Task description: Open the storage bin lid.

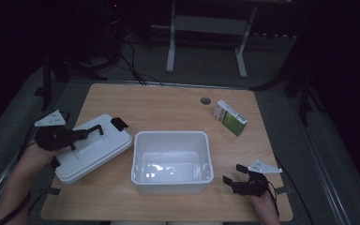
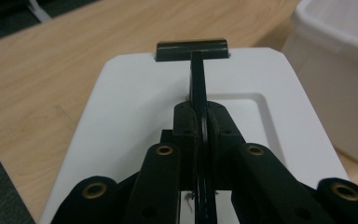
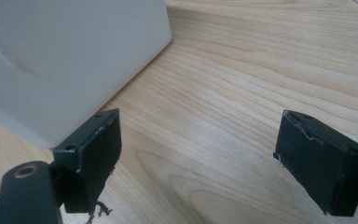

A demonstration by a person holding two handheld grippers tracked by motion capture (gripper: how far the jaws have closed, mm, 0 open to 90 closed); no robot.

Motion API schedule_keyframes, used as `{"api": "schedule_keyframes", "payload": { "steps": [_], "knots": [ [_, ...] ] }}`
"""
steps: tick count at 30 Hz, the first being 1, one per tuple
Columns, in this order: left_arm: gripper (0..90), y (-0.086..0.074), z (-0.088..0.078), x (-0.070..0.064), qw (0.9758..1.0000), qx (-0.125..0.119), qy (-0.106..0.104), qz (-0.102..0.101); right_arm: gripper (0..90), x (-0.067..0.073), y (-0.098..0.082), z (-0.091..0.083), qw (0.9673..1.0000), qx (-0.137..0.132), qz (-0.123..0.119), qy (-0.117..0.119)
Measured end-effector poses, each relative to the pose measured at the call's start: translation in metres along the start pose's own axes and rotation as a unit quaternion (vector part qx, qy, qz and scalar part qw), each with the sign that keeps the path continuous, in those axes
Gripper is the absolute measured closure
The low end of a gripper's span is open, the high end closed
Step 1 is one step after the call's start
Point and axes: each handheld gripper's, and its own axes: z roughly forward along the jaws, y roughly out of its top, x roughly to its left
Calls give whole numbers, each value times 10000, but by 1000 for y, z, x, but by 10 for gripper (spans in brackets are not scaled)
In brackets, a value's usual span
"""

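Your high view is dim, with the room beyond the wooden table (image 1: 168, 101) nearly black. Soft overhead light leaves faint glare on the floor of the white bin (image 1: 171, 161). In your left gripper view the near jaws look slightly soft, perhaps out of focus.

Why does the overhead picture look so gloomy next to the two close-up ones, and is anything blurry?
High view: dim and dark-edged, with glare inside the white bin. Left gripper view: brighter, left tongs soft and near, shut on the lid handle. Right gripper view: well lit, wood grain of the table sharp, right tongs slightly soft.
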Motion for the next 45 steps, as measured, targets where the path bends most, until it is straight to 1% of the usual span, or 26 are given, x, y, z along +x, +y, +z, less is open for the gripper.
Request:
{"api": "schedule_keyframes", "payload": {
  "steps": [2,6,10,12,16,17,18,20,22,26,30,34,37,38,39,40,42,44,45],
  "knots": [
    [836,-5,7,-1,10000,-11,90,-26,141,0,0,0,10000,-12,20,12],
    [836,-12,18,-1,9998,-60,101,-130,141,0,-1,-1,10000,-10,25,24],
    [836,-20,30,-3,9997,-90,3,-225,141,0,0,0,10000,-13,31,27],
    [836,-23,35,-4,9997,-83,16,-246,141,0,-1,-1,10000,-15,29,31],
    [836,-30,45,-7,9995,-37,-79,-306,141,0,-1,-1,10000,-3,19,34],
    [836,-30,45,-7,9995,-37,-79,-306,141,0,-1,-1,10000,-7,20,34],
    [836,-33,49,-8,9994,-66,-101,-325,141,0,-1,-1,10000,-8,21,35],
    [836,-36,53,-9,9993,-2,-148,-338,141,0,-1,0,10000,-4,22,31],
    [835,-39,57,-8,9990,28,-211,-402,141,0,-1,0,10000,4,15,33],
    [834,-45,60,-5,9984,73,-258,-506,142,0,0,-1,10000,-3,33,43],
    [835,-48,59,-2,9976,42,-318,-608,143,-2,0,-2,10000,-23,54,66],
    [834,-48,58,-1,9975,47,-322,-623,143,-3,0,-2,10000,-22,50,74],
    [827,-47,58,0,9977,91,-276,-611,142,-3,0,-5,10000,-21,30,53],
    [817,-47,58,0,9981,116,-197,-581,142,-3,1,-5,10000,-39,18,47],
    [775,-47,57,0,9981,121,-137,-582,142,-3,1,-7,10000,-52,10,-9],
    [735,-47,56,2,9974,100,-157,-697,142,-4,2,-8,10000,-55,21,-64],
    [656,-46,54,4,9966,133,-104,-809,142,-6,2,-10,9999,-83,90,-85],
    [601,-47,53,4,9967,182,11,-789,142,-9,2,-14,9997,-89,154,-139],
    [593,-48,52,3,9967,214,79,-782,142,-10,3,-15,9997,-94,181,-148]
  ]
}}
